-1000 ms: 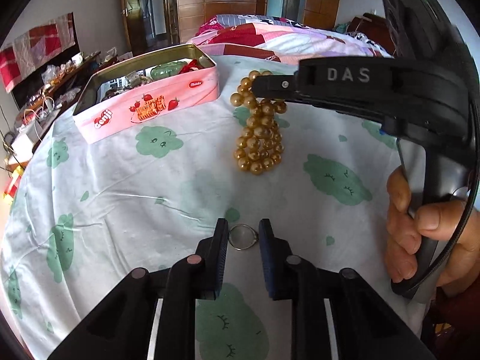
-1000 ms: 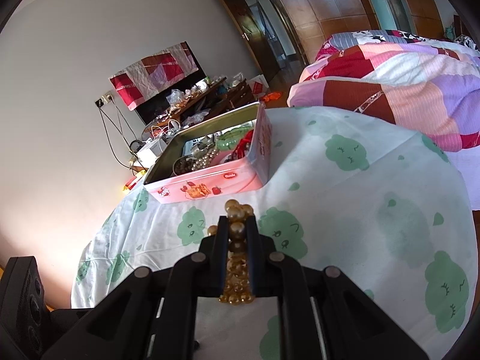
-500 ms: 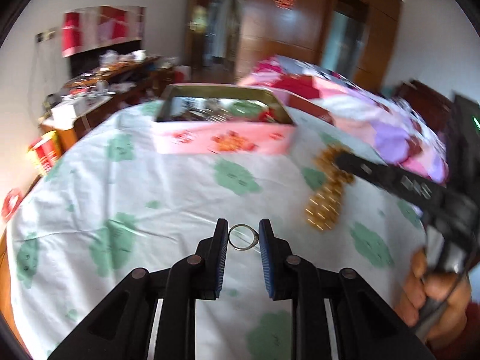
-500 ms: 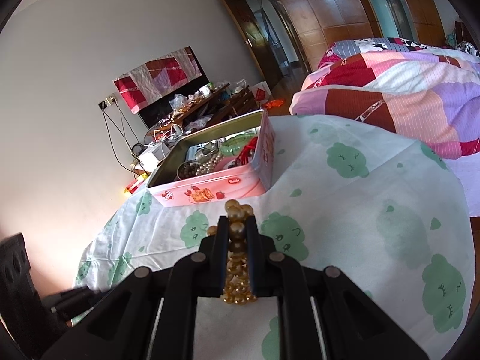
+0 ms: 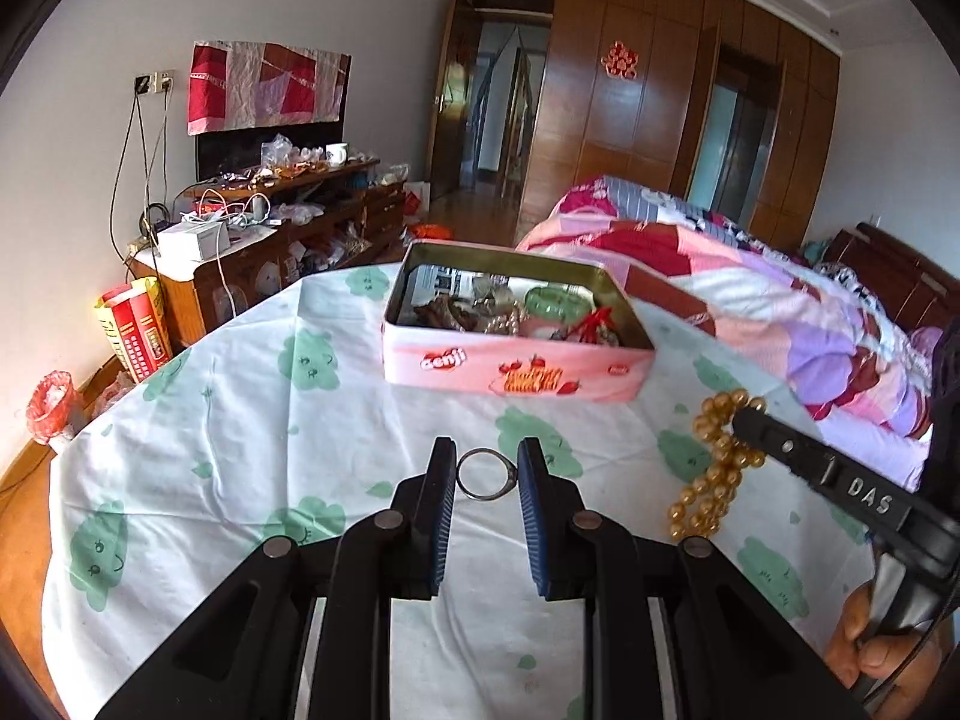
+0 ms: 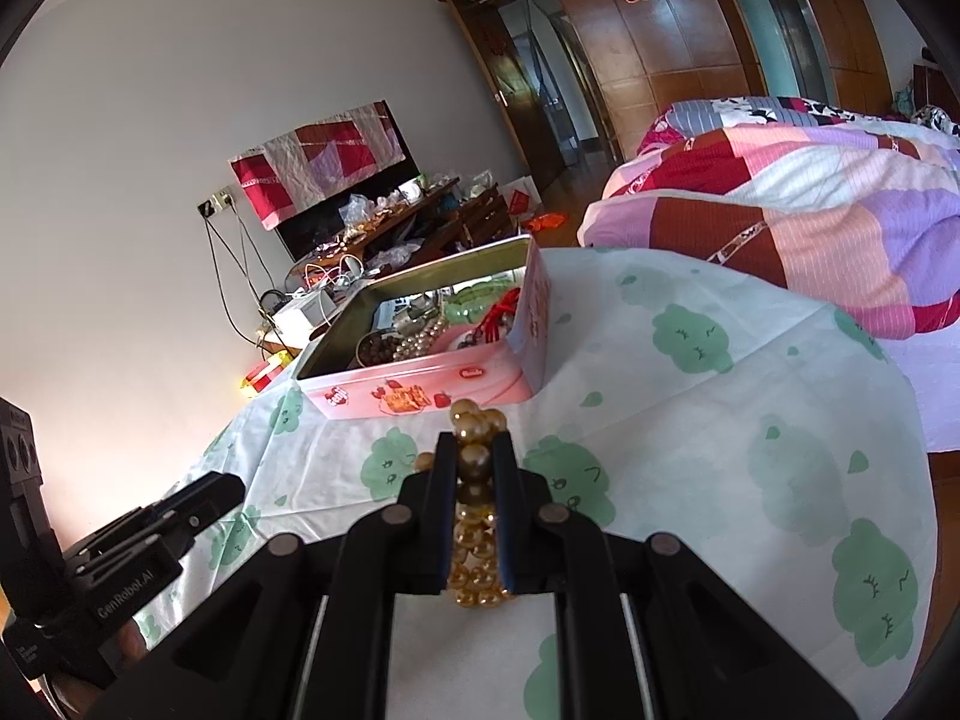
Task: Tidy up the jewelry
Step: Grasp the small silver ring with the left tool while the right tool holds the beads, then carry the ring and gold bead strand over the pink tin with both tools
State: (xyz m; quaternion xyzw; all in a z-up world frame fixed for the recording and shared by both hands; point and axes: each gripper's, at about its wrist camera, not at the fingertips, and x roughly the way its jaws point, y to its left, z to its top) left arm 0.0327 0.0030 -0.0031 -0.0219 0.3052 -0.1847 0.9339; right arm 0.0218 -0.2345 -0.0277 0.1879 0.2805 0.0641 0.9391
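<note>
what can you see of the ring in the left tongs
The ring is a thin, plain band of dull silver-grey metal with a small raised bump on its right side. It is upright, its open circle facing the camera, and is pinched edge to edge between the blue pads of the left tongs. It is held above the green-patterned tablecloth, in front of the pink tin.

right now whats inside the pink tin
In the pink tin: pale pearl beads, a green bangle, something red, dark brown beads. Anything beneath them is covered.

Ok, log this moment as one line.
left gripper: holds ring | right gripper: holds gold bead bracelet | pink tin: open
</note>
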